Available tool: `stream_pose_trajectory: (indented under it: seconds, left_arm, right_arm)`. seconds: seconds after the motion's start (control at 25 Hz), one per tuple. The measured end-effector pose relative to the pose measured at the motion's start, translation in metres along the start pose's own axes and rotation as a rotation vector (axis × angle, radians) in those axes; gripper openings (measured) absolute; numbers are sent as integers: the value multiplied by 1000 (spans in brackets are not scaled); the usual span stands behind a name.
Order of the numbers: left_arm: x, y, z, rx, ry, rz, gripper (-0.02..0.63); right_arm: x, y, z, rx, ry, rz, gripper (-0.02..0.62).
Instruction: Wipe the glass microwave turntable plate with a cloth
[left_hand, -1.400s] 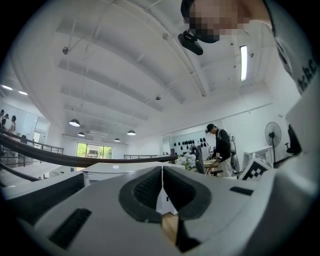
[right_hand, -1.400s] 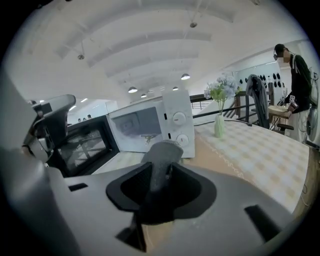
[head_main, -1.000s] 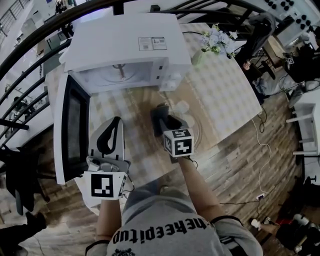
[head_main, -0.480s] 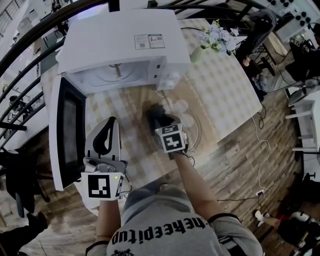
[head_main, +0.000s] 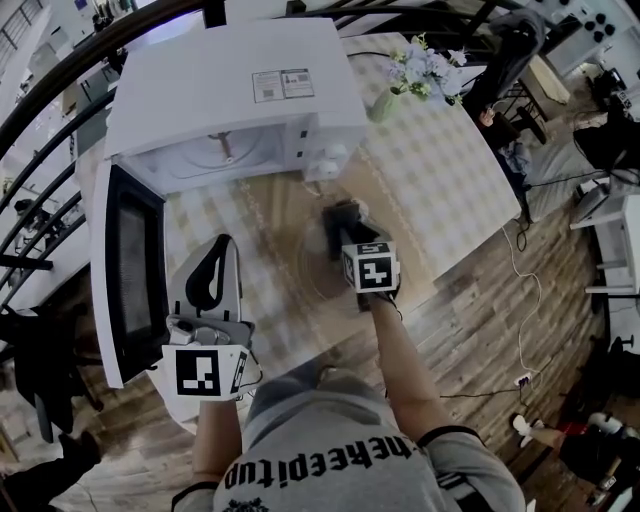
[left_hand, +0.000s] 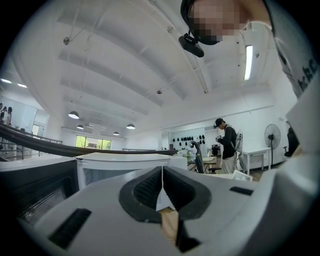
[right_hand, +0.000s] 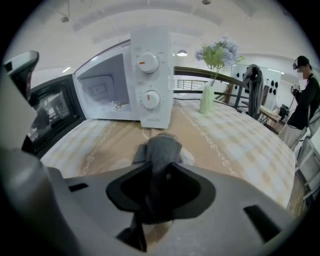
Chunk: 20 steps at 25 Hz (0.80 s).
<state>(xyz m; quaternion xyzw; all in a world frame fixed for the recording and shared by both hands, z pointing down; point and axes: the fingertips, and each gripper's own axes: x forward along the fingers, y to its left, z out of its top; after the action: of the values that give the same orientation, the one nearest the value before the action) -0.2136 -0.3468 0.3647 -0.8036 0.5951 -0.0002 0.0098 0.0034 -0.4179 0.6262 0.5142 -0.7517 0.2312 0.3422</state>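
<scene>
Jaws of the right gripper (right_hand: 159, 172) pinch a grey cloth (right_hand: 159, 145), whose bunched end rests on the glass turntable plate (head_main: 312, 282). The plate lies flat on the chequered table (head_main: 440, 180). In the head view the left gripper (head_main: 226, 246) sits at 8 o'clock from the plate, its jaws pressed together on nothing. The white microwave (head_main: 230, 90) stands at 11 o'clock with its door (head_main: 130, 270) swung open, and a vase of flowers (head_main: 420, 72) at 1 o'clock.

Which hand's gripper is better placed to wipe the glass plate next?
Right. The right gripper is shut on the grey cloth, over the glass plate. The left gripper is shut on nothing, off beside the microwave door.
</scene>
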Motion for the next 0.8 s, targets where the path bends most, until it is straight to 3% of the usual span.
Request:
stream_pose_trajectory:
  seconds: [0.36,0.52,0.64,0.8]
  left_arm:
    - [4,-7,0,-1,-6,-18,11]
    - [1,-5,2,-2,-6,-10,11]
    - [-1,-5,3,-3,-9,-10,11]
    - [-1,-5,4,-6,-14,-12,11]
  right_arm:
    - [-13,-59,-17,96,9,-97,123]
    - [-16,-65,-18,114,20,-106,121]
    - [-22,-51,-12,127,10,-73,120]
    - [-32,3,1,107,-35,54,120]
